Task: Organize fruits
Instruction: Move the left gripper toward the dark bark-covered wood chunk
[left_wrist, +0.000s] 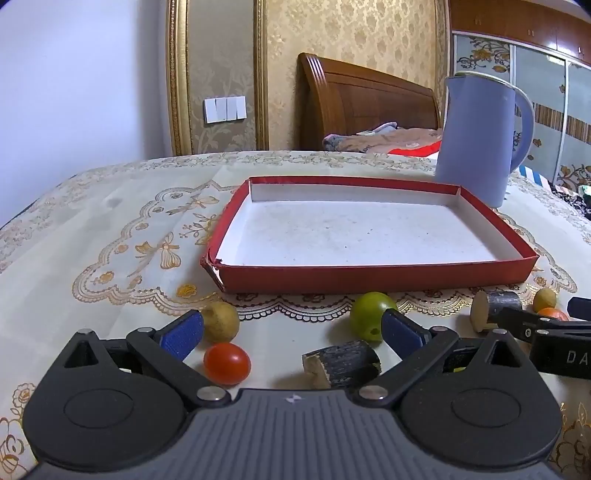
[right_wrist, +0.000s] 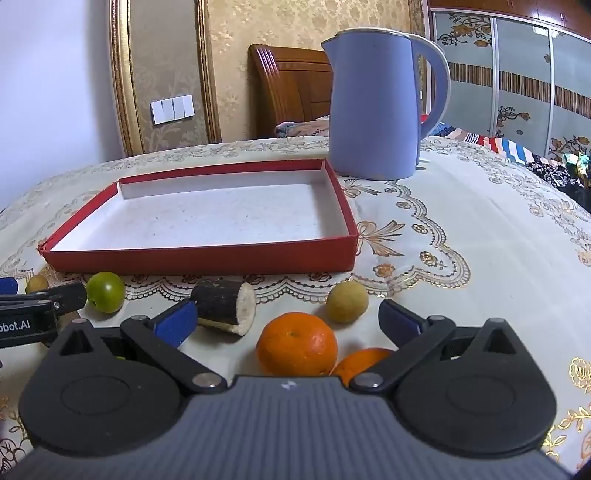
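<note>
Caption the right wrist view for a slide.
Open right gripper over an orange, empty red tray ahead.

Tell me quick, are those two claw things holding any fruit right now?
Left gripper: open, holding nothing.
Right gripper: open, holding nothing.

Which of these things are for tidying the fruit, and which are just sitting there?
For the job:
- red tray
- cherry tomato
- green fruit
- two yellowish fruits
- two oranges
- two dark cane pieces

Just lying about:
- blue kettle
- tablecloth
- bed
</note>
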